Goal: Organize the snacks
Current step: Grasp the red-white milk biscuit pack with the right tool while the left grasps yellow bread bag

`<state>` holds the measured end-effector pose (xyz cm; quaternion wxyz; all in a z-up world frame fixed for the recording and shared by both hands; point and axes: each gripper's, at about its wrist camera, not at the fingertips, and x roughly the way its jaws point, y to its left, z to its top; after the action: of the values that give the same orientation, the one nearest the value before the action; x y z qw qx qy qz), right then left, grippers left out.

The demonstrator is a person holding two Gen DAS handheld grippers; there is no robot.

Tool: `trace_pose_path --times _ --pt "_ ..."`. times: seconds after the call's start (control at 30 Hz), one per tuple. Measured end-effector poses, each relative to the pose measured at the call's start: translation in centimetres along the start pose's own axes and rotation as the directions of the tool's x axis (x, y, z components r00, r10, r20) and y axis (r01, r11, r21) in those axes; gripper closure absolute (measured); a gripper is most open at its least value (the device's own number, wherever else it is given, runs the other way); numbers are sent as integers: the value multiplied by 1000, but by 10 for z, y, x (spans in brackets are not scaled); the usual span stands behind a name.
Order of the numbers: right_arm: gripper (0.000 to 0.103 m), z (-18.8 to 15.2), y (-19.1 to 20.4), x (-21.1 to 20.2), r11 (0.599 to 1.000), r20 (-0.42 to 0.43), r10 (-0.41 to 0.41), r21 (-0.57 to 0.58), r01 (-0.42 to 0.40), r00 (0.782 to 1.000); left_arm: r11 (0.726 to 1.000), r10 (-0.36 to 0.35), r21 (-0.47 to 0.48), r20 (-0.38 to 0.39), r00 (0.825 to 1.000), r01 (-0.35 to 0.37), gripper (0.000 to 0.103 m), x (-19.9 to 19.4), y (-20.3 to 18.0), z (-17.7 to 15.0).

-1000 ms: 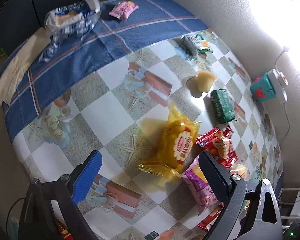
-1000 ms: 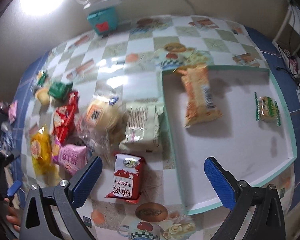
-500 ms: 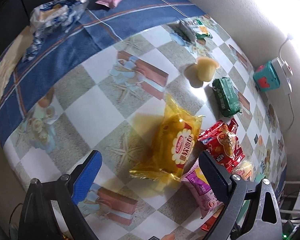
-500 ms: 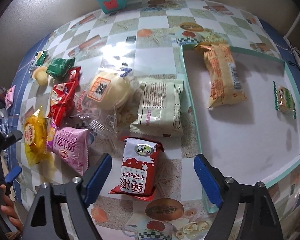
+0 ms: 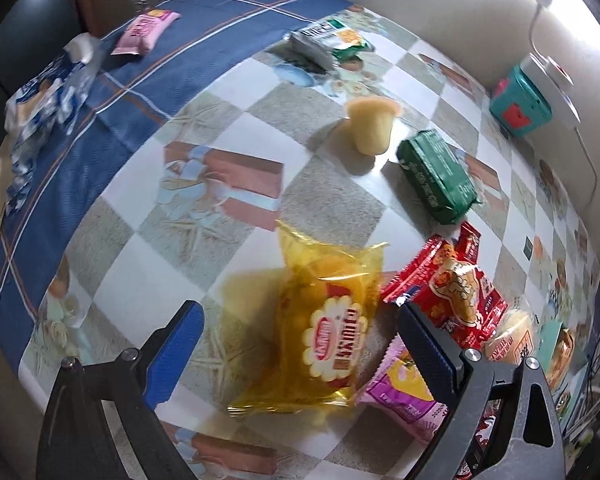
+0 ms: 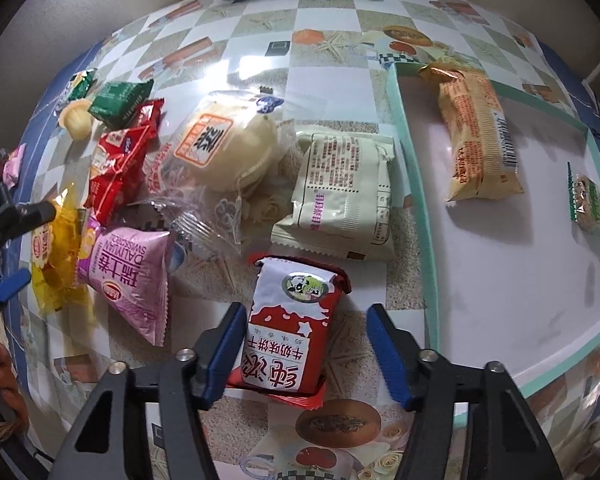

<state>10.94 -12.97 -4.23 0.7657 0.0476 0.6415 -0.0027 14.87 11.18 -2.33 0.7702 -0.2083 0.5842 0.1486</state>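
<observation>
Left wrist view: your left claw (image 5: 300, 344) is spread wide over the table (image 5: 236, 128), holding nothing; the crinkly yellow plastic snack packet (image 5: 324, 316) lies between its blue pads, untouched.

Right wrist view: your right claw (image 6: 306, 350) is closing around the red-and-white biscuit packet (image 6: 290, 324). One pad is at the packet's edge, the other still apart. The teal-rimmed white tray (image 6: 416, 216) lies beside it.

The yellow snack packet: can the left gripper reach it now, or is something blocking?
Probably yes. The left gripper is open with the yellow snack packet between its fingers and nothing lying on top; only the pink packet crowds one side.
</observation>
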Motion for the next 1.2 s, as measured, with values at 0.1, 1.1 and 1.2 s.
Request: trace_pose_path --times 0.1,1.1,1.2 --pt "45 -2 4 5 1000 -9 6 -4 -6 1000 999 16 30 -3 1000 -16 6 4 -6 -1" --pt "60 2 3 -5 999 2 0 -41 0 1000 1000 -15 5 -4 1000 15 60 13 -5 -11" --pt "61 5 2 -16 999 23 21 -37 -20 1000 1000 -24 -3 8 1000 24 60 4 -2 -9"
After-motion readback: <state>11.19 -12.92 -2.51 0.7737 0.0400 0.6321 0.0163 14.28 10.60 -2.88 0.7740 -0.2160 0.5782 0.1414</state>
